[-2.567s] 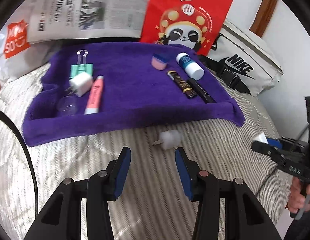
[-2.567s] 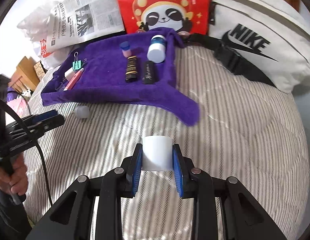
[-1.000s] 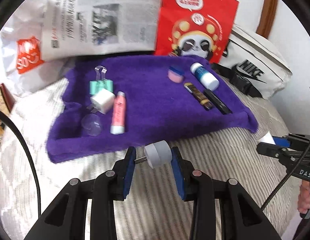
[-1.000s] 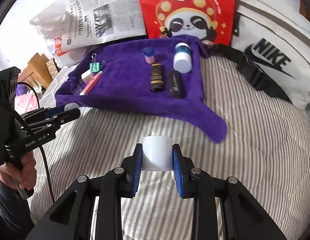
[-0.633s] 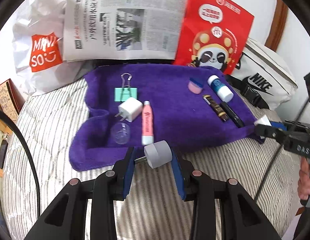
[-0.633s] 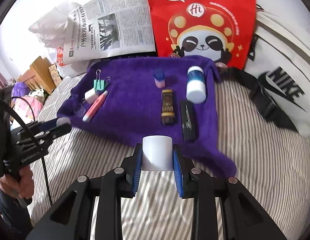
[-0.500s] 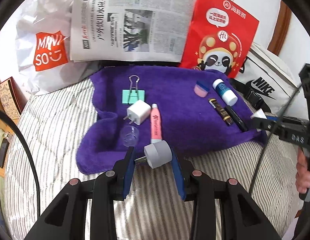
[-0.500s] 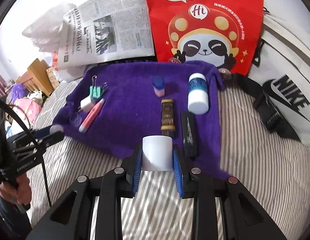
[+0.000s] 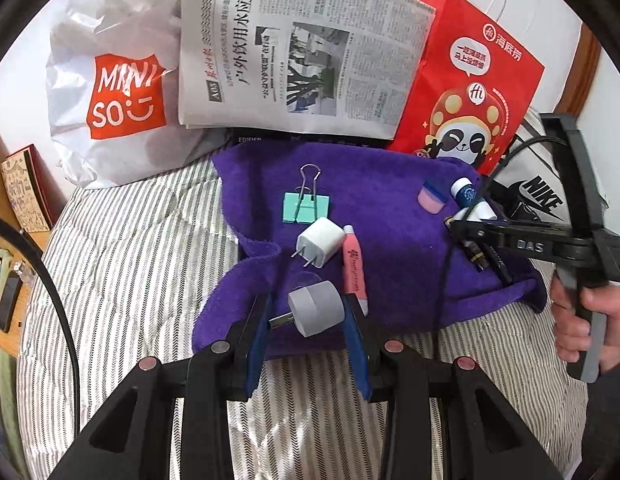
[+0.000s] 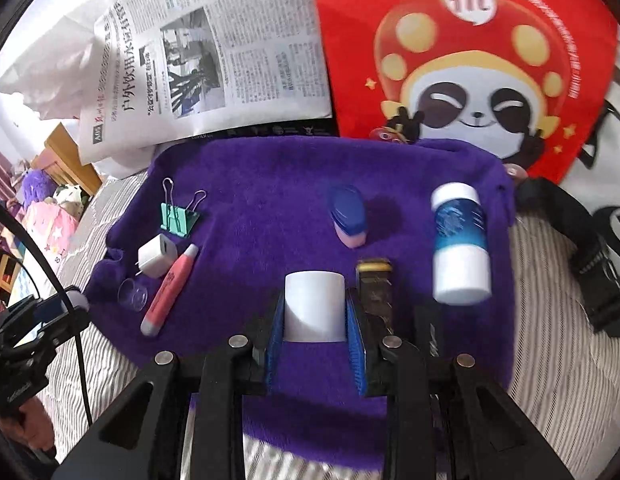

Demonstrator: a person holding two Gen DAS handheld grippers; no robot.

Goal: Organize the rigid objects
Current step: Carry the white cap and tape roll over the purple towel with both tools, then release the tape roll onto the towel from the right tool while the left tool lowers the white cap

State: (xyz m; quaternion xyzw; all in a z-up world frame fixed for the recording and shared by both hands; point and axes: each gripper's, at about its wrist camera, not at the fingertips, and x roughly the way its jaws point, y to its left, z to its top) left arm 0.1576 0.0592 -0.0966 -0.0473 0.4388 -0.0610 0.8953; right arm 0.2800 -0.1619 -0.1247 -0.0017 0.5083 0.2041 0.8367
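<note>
Left claw (image 9: 308, 316) pinches a grey round plug adapter (image 9: 316, 313), prongs pointing left, held just over the near left edge of the purple towel (image 9: 390, 184) on the striped bed (image 9: 122, 248). Right claw (image 10: 315, 318) pinches a white cylinder (image 10: 315, 306), upright, over the middle of the towel near its front. On the towel, left group: green binder clip (image 10: 177, 216), white charger cube (image 10: 156, 256), pink tube (image 10: 170, 284) and a clear round cap (image 10: 133, 295), close together, charger and tube just about touching. Right group: blue-and-pink small jar (image 10: 348, 216), white bottle with blue label (image 10: 461, 244) lying down, a gold-and-black tube (image 10: 375, 284) just beside the right claw; another dark item sits behind the claw's finger, probably a pen, hard to tell. Behind the towel: newspaper (image 9: 294, 52), red panda bag (image 9: 466, 84), white shopping bag (image 9: 114, 80). A hand (image 9: 586, 320) grips the right claw's handle at the left view's right edge.
</note>
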